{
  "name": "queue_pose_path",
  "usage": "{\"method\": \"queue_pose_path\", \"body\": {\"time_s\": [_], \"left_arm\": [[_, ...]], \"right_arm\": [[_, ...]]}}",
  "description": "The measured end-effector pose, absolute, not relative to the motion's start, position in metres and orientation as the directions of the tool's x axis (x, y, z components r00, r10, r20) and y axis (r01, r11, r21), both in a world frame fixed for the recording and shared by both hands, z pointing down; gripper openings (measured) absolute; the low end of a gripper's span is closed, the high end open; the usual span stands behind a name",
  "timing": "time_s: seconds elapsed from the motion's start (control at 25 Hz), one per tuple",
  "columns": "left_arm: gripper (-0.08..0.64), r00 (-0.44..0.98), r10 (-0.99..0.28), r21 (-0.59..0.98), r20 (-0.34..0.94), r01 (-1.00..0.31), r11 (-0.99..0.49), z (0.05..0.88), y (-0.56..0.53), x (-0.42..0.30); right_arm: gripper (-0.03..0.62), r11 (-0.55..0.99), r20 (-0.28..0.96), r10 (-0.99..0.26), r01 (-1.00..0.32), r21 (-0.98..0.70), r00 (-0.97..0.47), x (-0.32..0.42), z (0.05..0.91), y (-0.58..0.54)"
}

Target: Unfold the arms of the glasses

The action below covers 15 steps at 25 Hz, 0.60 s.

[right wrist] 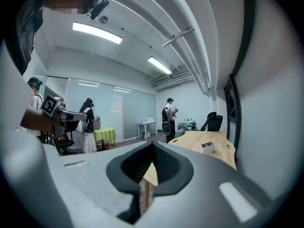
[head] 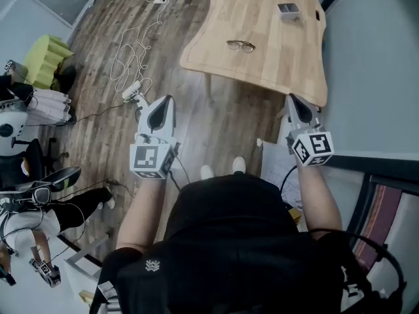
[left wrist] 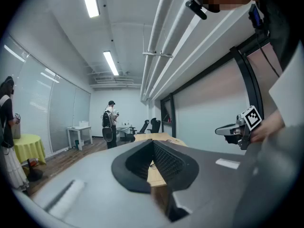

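Both closed, empty: left tongs (head: 168,100), right tongs (head: 291,98) hovering short of table (head: 262,70); glasses (head: 241,45) lying there, arms seemingly folded.

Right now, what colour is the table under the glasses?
Light wood table, best in head view.

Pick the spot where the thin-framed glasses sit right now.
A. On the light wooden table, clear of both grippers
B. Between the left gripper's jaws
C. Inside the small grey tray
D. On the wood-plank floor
A: the thin-framed glasses lie on the light wooden table, ahead of the left gripper and right gripper, both shut and empty.
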<state>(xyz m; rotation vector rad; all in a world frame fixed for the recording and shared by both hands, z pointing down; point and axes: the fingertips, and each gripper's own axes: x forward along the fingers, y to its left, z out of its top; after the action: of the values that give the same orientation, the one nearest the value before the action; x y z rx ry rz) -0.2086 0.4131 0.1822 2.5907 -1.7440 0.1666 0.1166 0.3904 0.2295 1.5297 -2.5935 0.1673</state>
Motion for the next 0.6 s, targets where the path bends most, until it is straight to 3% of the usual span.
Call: {"method": "queue_pose_path", "body": {"time_s": [0.6], "left_arm": [[0.006, 0.359, -0.924, -0.089, 0.133, -0.924, -0.372, 0.185, 0.339, -0.138]], "right_arm": [[0.000, 0.512, 0.196, -0.829, -0.852, -0.110, -0.524, 0.172, 0.266, 0.329]]}}
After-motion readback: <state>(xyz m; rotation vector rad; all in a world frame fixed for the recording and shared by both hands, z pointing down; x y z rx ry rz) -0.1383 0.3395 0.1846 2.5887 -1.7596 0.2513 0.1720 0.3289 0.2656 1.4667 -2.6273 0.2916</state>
